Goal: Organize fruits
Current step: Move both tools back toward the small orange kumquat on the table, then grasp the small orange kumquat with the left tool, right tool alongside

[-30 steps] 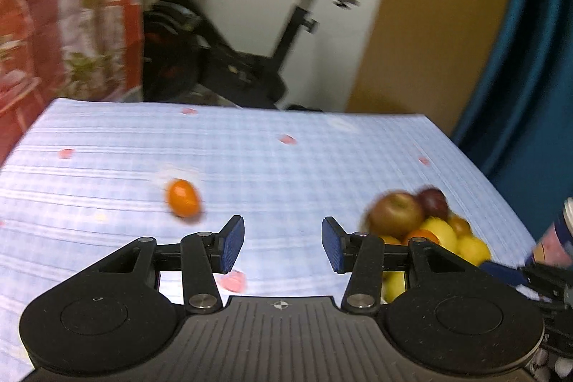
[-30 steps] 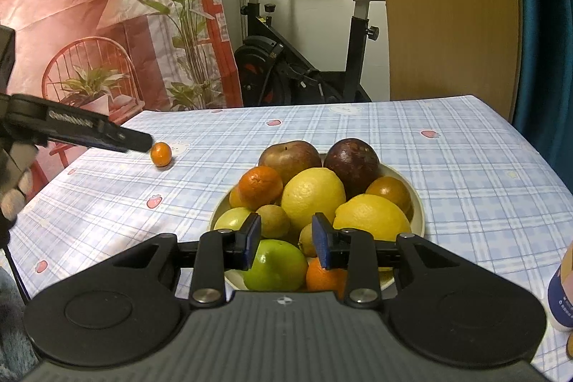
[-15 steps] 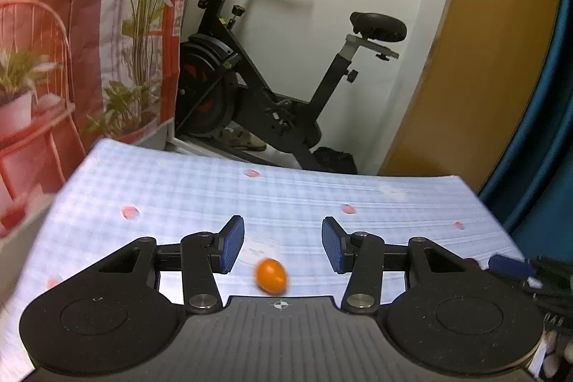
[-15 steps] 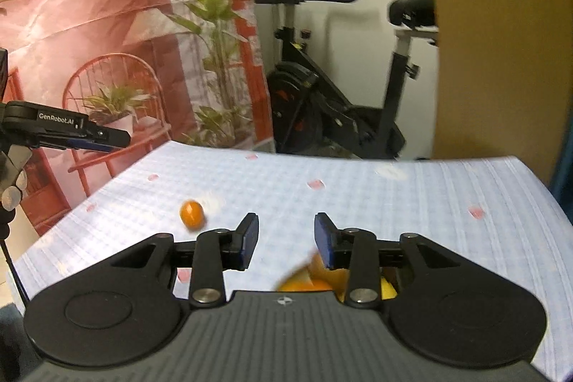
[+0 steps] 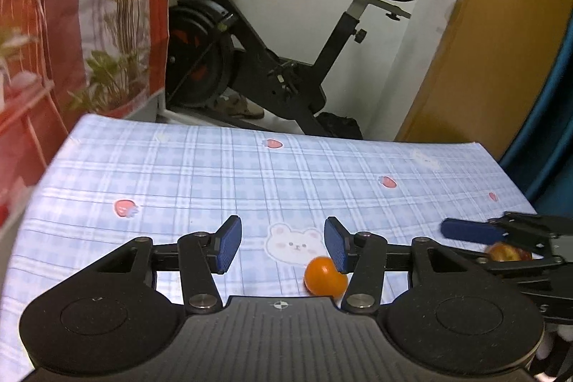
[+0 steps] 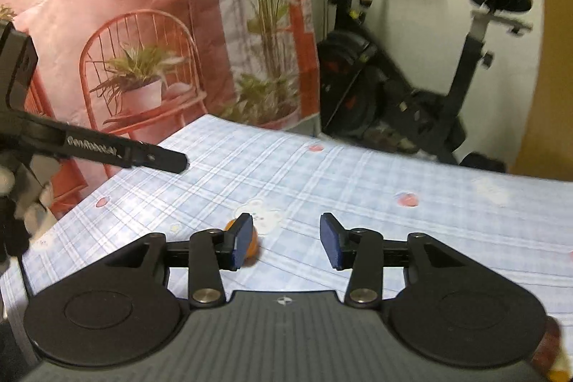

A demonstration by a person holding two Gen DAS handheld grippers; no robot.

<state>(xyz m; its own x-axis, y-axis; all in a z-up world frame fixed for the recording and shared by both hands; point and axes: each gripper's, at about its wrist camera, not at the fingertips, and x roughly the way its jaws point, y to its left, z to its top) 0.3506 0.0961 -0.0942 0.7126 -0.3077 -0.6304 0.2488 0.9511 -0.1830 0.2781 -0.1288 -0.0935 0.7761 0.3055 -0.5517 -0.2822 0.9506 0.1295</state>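
A small orange fruit (image 5: pixel 324 280) lies on the blue checked tablecloth (image 5: pixel 200 174), beside a printed bear. In the left wrist view it sits low, just under the inner side of the right-hand finger of my left gripper (image 5: pixel 283 246). That gripper's jaws are opening and its pads touch nothing. In the right wrist view the same orange fruit (image 6: pixel 253 247) is half hidden behind the left-hand finger of my right gripper (image 6: pixel 286 242). Its jaws are opening too, with nothing between them. Each gripper shows in the other's view: the right gripper (image 5: pixel 465 233) and the left gripper (image 6: pixel 172 163).
A reddish fruit (image 5: pixel 505 251) peeks out behind the right gripper at the table's right side. An exercise bike (image 5: pixel 272 74) stands past the far table edge. A red printed backdrop (image 6: pixel 136 24) hangs on the left, and a gloved hand (image 6: pixel 32 199) holds the left gripper.
Both views have swung away from the piled fruit bowl toward the far left of the table. The small orange now lies close under both grippers, and the right jaws stand wider.
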